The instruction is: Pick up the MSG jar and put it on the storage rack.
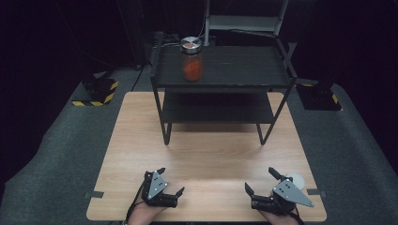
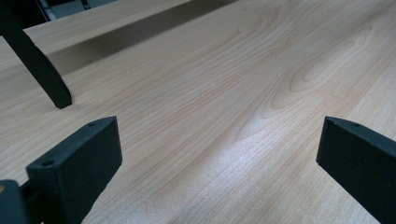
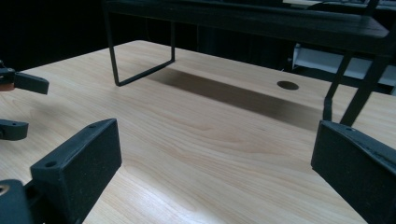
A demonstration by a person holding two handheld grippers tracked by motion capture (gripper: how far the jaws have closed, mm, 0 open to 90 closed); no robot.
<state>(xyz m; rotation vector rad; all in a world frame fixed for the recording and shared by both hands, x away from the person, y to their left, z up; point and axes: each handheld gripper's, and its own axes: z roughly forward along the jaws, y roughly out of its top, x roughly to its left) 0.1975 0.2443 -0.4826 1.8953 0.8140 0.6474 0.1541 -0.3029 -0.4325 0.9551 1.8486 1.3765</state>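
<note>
Reaching for the lidded jar (image 1: pixel 192 60) at 12 o'clock on the black rack's (image 1: pixel 244 65) top shelf looks like the step; left gripper (image 1: pixel 170 181) and right gripper (image 1: pixel 260 180), jaws apart and empty, should lift clear of the shelf edge first.

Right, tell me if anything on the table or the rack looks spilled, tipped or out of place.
Nothing stands out. The jar stands upright with its lid on, on the top shelf of the black rack. The wooden table shows no spill. The left tool and right tool rest open near its front edge.
</note>
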